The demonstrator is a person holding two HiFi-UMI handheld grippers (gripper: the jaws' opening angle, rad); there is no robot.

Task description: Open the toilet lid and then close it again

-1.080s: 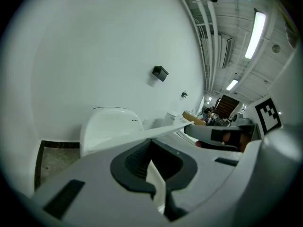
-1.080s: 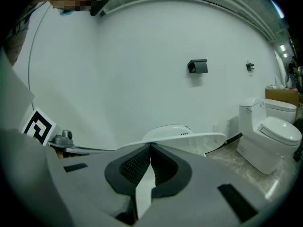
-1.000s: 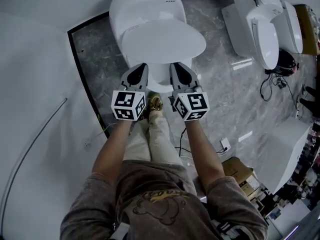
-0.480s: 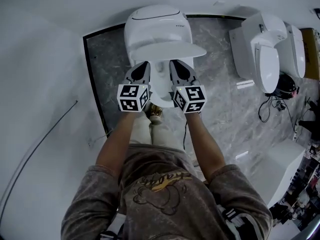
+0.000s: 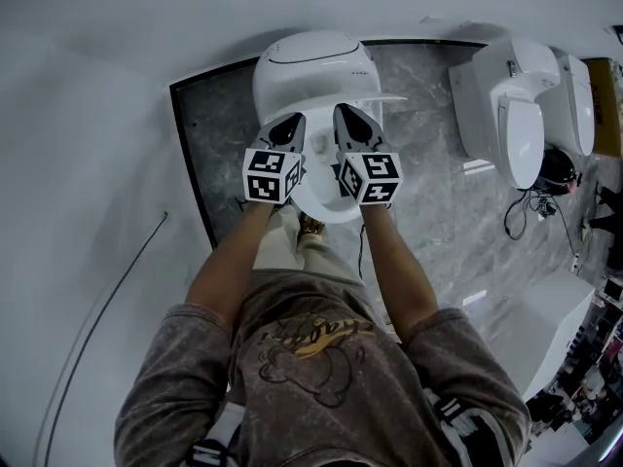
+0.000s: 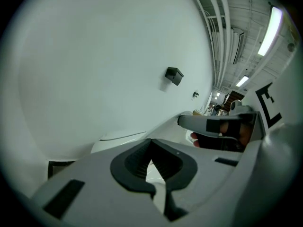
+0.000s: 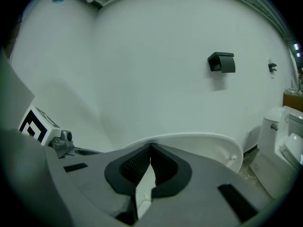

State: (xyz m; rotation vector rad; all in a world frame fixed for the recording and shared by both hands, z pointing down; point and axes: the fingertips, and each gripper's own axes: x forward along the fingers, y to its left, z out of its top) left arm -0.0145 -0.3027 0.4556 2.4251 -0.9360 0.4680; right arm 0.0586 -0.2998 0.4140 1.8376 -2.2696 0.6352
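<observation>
A white toilet (image 5: 310,58) stands against the wall on grey marble floor. Its lid (image 5: 387,98) is raised steeply, so the head view shows it almost edge-on. The lid's inner face (image 7: 199,148) fills the space ahead in the right gripper view. The seat and bowl rim (image 5: 326,205) lie below the grippers. My left gripper (image 5: 292,123) and right gripper (image 5: 348,115) are side by side, both shut with nothing between the jaws. Their tips rest at the lid's underside. In the left gripper view, the left gripper (image 6: 151,142) points at the tank, and the right gripper (image 6: 215,125) is beside it.
A second white toilet (image 5: 516,115) stands at the right, with black cables (image 5: 533,210) on the floor near it. A black strip (image 5: 193,163) borders the marble. A small black fitting (image 7: 221,62) hangs on the white wall. The person's legs and a shoe (image 5: 311,227) are right before the bowl.
The lid has swung up from nearly flat to steeply raised. Both grippers moved forward and upward with it, staying shut and side by side.
</observation>
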